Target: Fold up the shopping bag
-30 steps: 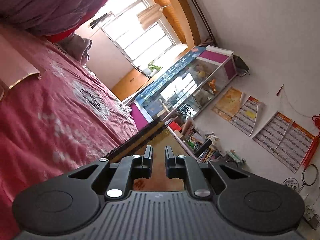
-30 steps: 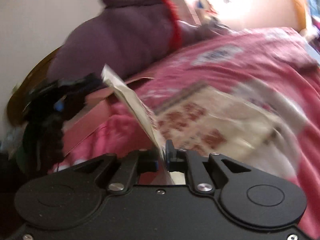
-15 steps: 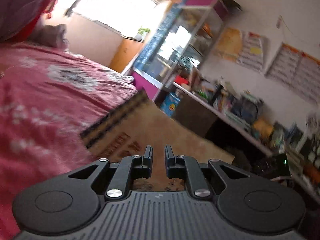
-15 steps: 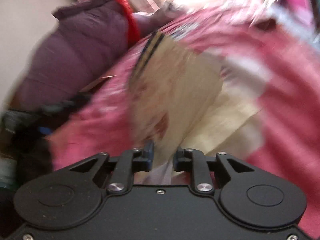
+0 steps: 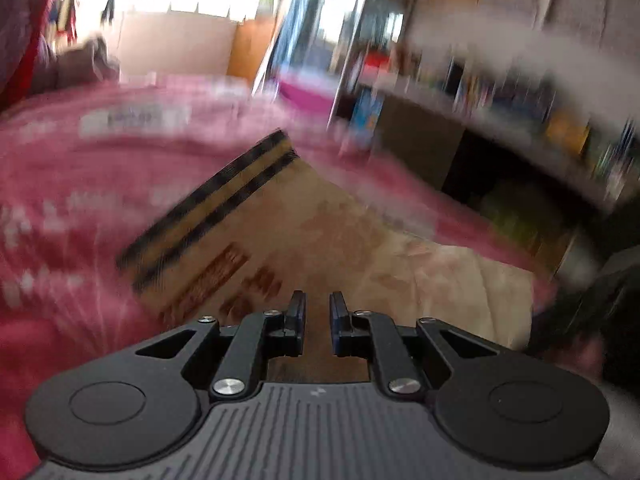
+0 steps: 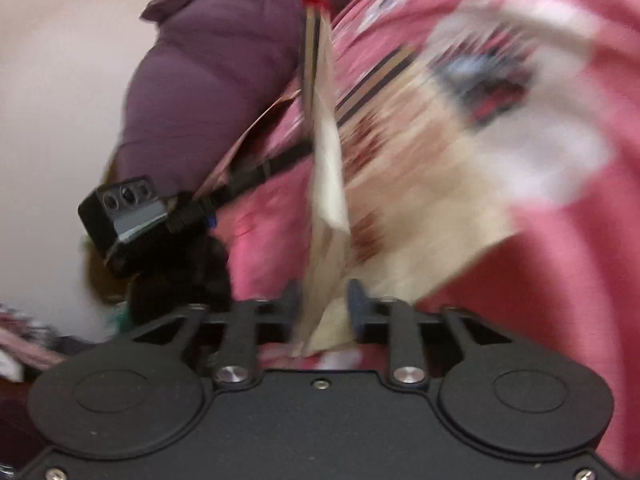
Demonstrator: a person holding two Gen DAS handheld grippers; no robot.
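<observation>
Opening, right gripper (image 6: 322, 300) straddles the shopping bag (image 6: 400, 184).

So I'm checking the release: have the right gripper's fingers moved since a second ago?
Yes. The right gripper fingers were pinched on the shopping bag; they are opening, with its edge loose between them.
</observation>
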